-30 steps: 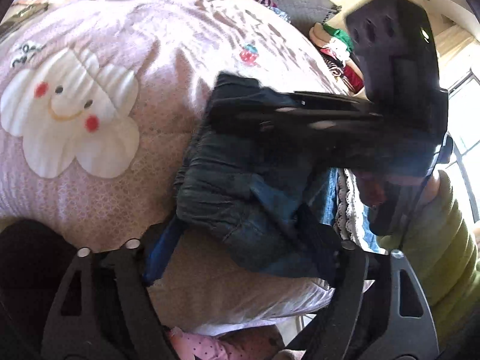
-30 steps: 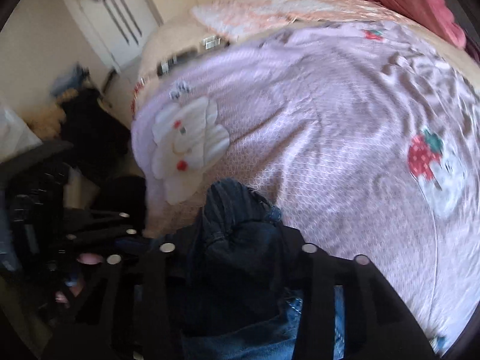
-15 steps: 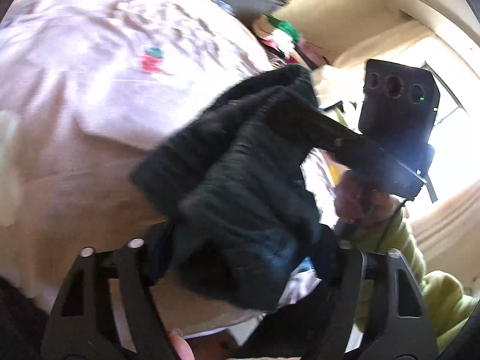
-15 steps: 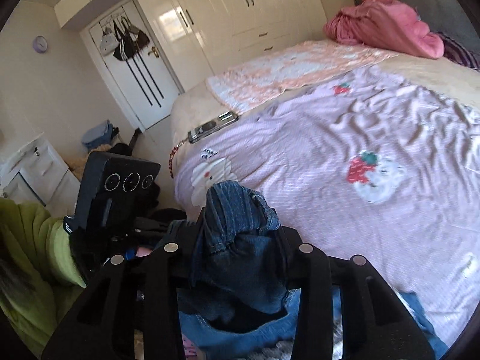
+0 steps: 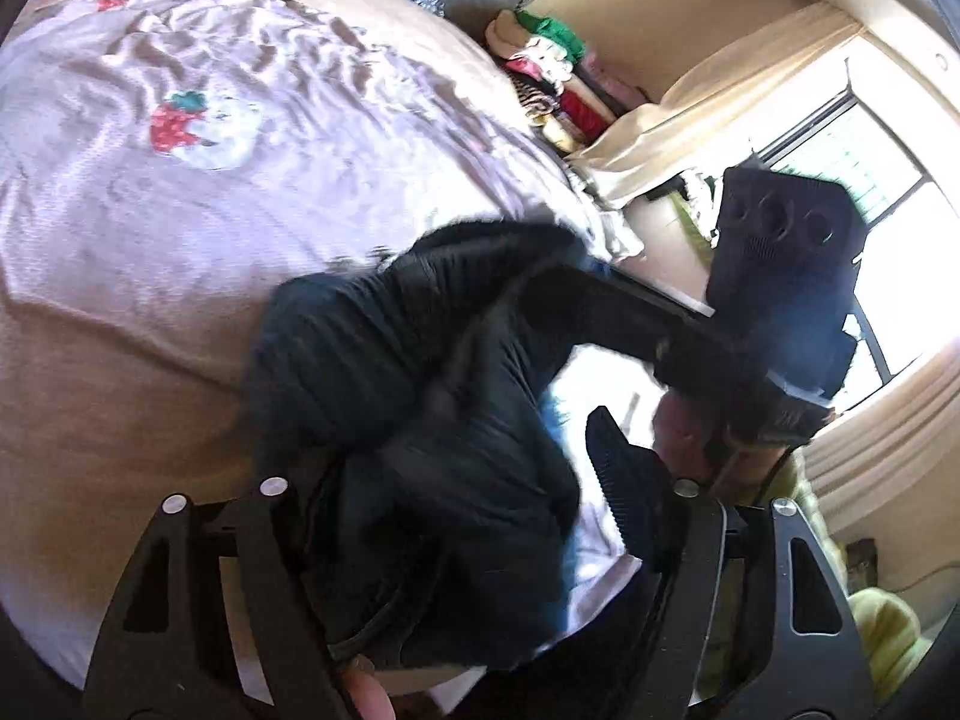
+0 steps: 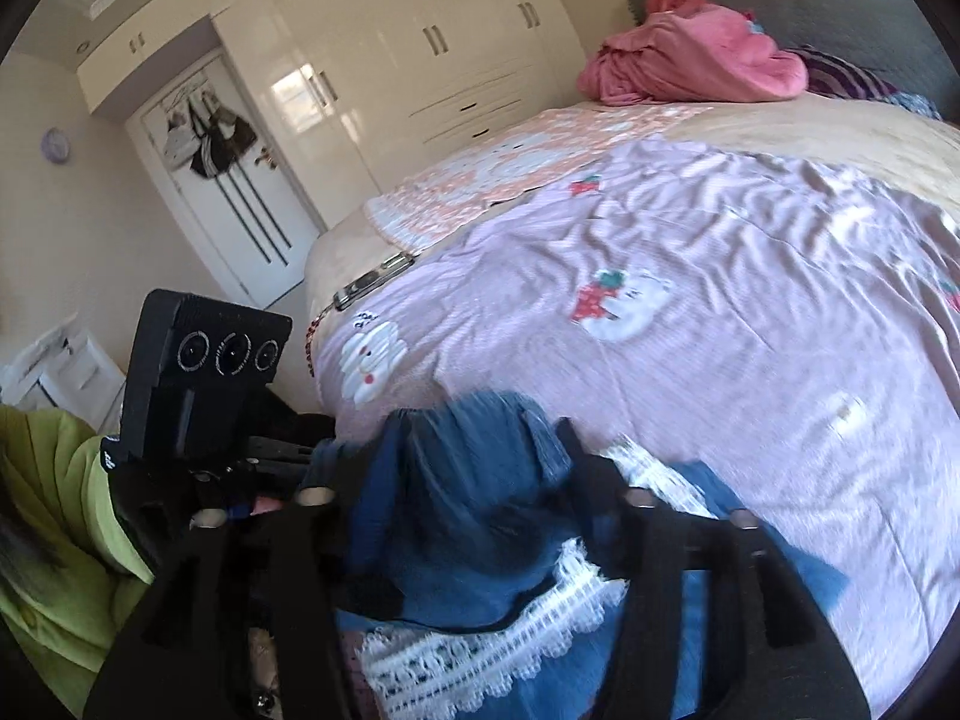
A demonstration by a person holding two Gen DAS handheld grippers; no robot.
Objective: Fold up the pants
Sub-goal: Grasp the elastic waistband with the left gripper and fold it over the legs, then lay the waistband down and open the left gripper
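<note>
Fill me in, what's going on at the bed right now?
A person in a green sleeve holds a gripper in each hand at the near edge of the bed, over its pink quilt. Bunched denim pants sit between the fingers of both the left gripper and the right gripper, lifted in a heap rather than laid flat. The right gripper's jaws are opening. No neat fold shows yet.

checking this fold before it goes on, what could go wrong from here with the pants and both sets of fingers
1. The right gripper is opening with the pants bunched between its fingers, so that side may drop and the fold sag.
2. The left gripper shows a gap at its right finger; the denim could slide out.
3. The pants hang near the bed edge and might slip off.
</note>
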